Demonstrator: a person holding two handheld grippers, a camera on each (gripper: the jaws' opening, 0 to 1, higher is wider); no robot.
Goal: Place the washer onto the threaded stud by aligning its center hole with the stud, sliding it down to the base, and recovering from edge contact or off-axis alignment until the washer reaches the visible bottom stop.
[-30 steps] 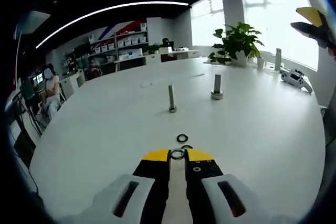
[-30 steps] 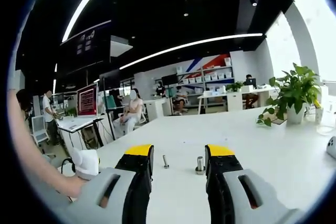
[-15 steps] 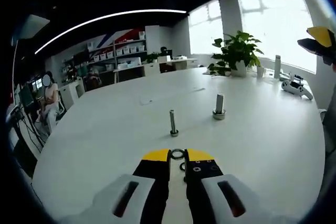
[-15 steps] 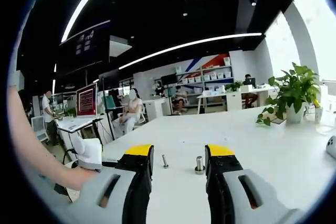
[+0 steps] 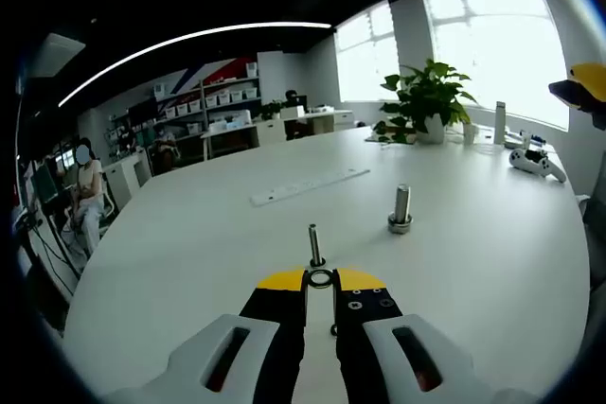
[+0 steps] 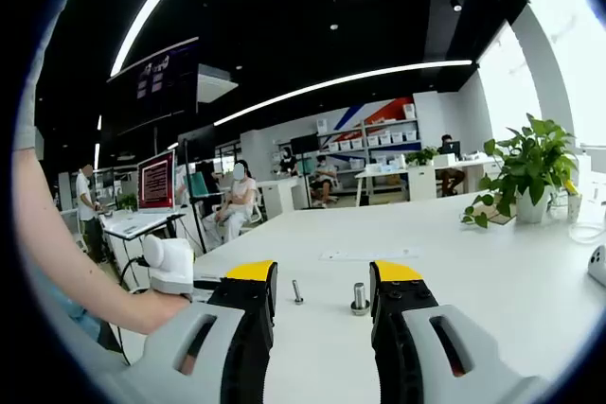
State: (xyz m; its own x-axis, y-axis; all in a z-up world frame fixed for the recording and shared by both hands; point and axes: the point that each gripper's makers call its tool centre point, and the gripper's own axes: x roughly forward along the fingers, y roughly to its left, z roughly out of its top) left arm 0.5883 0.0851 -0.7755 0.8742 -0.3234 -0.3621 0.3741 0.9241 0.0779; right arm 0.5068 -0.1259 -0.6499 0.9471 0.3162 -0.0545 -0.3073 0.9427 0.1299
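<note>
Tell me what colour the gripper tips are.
Yellow, on black jaws; clearest on the left gripper in the left gripper view.

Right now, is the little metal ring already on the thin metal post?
No, the small metal ring is pinched between the left gripper's yellow-tipped fingers, short of the thin metal stud.

left gripper [image 5: 320, 278]: black jaws, yellow tips, grey shells, small screws
right gripper [image 6: 322, 273]: black jaws, yellow tips, grey shells with dark slots

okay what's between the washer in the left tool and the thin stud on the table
Nothing but bare white table. In the left gripper view the left tool holds the washer at its tips, with the thin stud standing just beyond it.
</note>
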